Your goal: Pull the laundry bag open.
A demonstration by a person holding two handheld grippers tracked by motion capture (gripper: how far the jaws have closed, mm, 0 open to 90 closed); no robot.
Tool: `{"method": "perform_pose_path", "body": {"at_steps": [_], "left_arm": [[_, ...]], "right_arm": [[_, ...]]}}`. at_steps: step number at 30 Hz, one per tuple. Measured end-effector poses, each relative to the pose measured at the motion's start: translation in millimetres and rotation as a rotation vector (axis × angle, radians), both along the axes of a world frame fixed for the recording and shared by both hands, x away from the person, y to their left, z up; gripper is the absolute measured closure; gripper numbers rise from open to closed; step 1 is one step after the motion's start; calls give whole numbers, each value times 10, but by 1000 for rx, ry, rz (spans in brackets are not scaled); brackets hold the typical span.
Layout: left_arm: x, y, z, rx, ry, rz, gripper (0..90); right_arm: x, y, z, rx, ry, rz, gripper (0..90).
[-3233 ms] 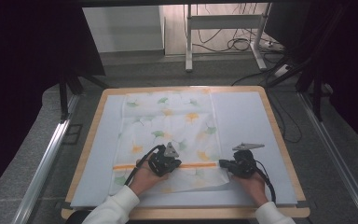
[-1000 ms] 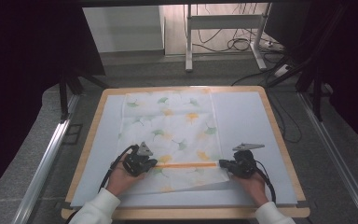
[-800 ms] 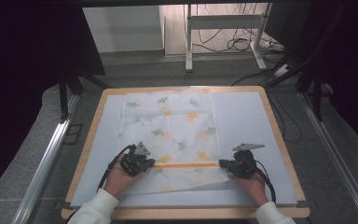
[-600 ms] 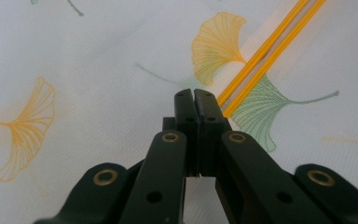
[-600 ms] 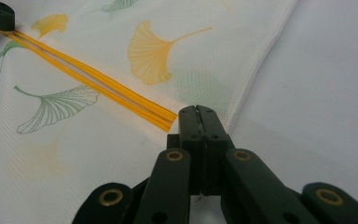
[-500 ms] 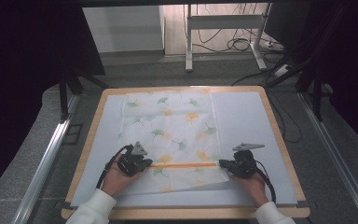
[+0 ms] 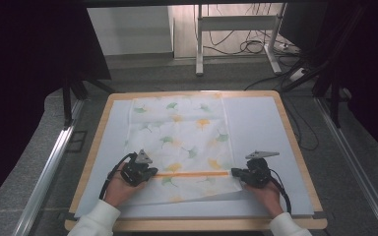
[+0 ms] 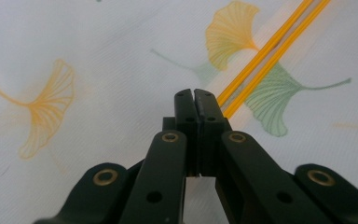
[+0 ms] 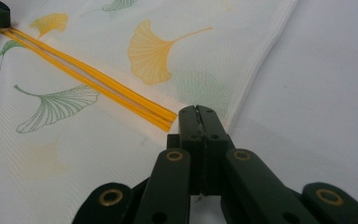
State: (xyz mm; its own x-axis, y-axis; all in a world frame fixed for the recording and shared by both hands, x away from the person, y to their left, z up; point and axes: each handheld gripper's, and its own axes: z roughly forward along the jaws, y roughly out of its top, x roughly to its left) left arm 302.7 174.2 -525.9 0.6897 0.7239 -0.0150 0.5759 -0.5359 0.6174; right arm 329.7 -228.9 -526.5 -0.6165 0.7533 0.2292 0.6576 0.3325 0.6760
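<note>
A white cloth (image 7: 179, 142) printed with ginkgo leaves lies spread on the pale mat (image 7: 261, 123) of the desk (image 7: 295, 142), its near part folded over so that an orange stripe (image 7: 192, 173) runs crosswise from about nine o'clock to three o'clock. The fold looks deliberate: the person seems to be pinning both ends of it flat, perhaps to crease it or to get ready for the next fold.

The left tongs (image 7: 150, 171) sit at the nine o'clock end of the stripe, clenched tight, jaw tips resting on the fabric just beside the stripe. In the left gripper view the left tongs (image 8: 194, 95) show no cloth caught between the jaws; the stripe (image 8: 265, 51) runs off toward one o'clock from them.

The right tongs (image 7: 235, 172) are likewise clenched, at the three o'clock end, right at the cloth's side edge. In the right gripper view the right tongs (image 9: 197, 112) touch the stripe's end (image 9: 161, 119), which stretches away toward ten o'clock. Whether they pinch a thin layer of hem I cannot tell.
</note>
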Motion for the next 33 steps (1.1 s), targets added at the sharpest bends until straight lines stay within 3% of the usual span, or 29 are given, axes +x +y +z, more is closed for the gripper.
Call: {"method": "perform_pose_path", "body": {"at_steps": [16,33], "left_arm": [[-18,87,-1,4,-1,13,900],[-68,354,-17,-8,8,65,900]], "right_arm": [[1,0,1,-2,-1,3,897],[2,-4,5,-6,1,6,897]]}}
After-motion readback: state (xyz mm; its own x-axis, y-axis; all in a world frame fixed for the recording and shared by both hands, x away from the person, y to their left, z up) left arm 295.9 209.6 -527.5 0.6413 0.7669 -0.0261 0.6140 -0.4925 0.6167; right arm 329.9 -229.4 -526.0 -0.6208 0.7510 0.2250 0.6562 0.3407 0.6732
